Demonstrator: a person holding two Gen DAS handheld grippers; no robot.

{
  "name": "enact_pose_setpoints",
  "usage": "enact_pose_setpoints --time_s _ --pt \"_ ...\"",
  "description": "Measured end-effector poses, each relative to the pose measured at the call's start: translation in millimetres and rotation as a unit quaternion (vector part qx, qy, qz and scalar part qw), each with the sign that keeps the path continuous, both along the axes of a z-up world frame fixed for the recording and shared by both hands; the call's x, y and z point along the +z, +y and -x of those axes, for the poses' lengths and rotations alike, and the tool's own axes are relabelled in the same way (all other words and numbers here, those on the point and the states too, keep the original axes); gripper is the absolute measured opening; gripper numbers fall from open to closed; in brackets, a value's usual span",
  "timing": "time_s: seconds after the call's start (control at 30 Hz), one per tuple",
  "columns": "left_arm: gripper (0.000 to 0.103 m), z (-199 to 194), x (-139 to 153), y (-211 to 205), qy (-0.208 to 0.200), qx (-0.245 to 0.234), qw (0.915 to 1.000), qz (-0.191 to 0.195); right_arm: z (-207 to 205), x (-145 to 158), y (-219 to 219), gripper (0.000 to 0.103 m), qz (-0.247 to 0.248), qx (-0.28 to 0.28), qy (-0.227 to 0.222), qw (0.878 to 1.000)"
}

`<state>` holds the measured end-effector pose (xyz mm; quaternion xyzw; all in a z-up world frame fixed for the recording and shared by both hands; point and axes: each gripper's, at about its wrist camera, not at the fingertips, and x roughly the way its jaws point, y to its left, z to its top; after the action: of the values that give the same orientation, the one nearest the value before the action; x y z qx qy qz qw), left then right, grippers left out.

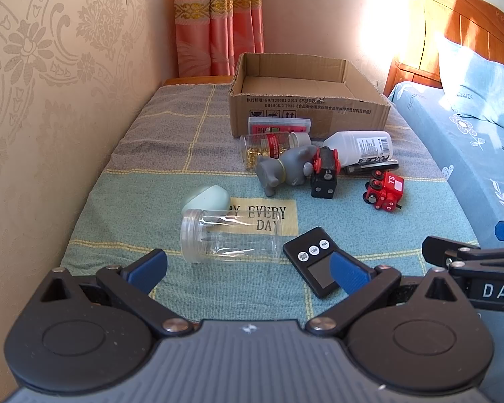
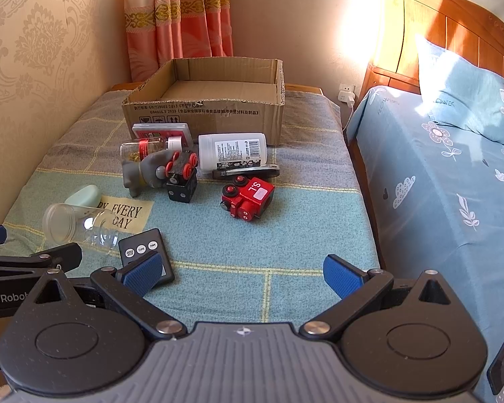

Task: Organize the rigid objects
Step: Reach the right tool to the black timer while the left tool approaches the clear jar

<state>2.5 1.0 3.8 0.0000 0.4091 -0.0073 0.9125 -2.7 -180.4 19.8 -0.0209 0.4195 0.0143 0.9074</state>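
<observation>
Both of your grippers hang above the near end of the cloth-covered table (image 2: 285, 235), and neither holds anything. Your left gripper (image 1: 248, 268) stands with its jaws spread wide, the clear empty jar (image 1: 232, 236) lying on its side just beyond them. Your right gripper (image 2: 242, 273) is likewise spread wide over bare cloth.

Items awaiting sorting, none yet in the box:
- The black timer (image 1: 314, 262) lies flat, just right of the clear jar; the left gripper's right finger partly covers it.
- A pale green case (image 1: 206, 198) sits beside the jar's open mouth, on its far side.
- The grey elephant toy (image 1: 285, 169) lies tipped over mid-table, with a black and red toy wagon (image 1: 324, 176) up against its right side.
- The red toy engine (image 2: 247, 198) lies on its side, apart from the cluster, to the right.
- A white bottle (image 2: 232, 149) lies on its side near the box, with a dark flat item (too dim to identify) along its near edge.
- A small jar of gold pieces (image 1: 268, 147) and a red and white packet (image 1: 279, 125) lie against the box front.

The cardboard box (image 2: 211, 114) stands open at the far end, its floor bare.
</observation>
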Motion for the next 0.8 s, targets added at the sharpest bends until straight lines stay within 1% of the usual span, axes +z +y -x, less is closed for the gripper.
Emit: enact_pose_setpoints --time_s 0.4,0.6,0.7,0.8 --pt "0.102 -5.1 -1.0 -0.1 -0.004 -0.006 1.0 -0.005 -3.2 1.4 3.3 0.103 0.01 0.007 -0.006 1.0" --pt "0.102 -9.1 -3.4 3.9 -0.006 -0.01 0.9999 0.0 -7.4 1.1 6.2 0.103 0.012 0.019 -0.01 1.0" --pt "0.102 -12.1 -4.2 9.2 -0.008 -0.008 0.9999 0.007 -8.5 -0.1 8.8 0.103 0.0 0.042 -0.014 0.999" --pt "0.102 -14.6 -3.7 16.4 -0.013 -0.001 0.9999 0.01 -10.2 -3.9 10.0 0.103 -0.024 0.086 -0.02 0.996"
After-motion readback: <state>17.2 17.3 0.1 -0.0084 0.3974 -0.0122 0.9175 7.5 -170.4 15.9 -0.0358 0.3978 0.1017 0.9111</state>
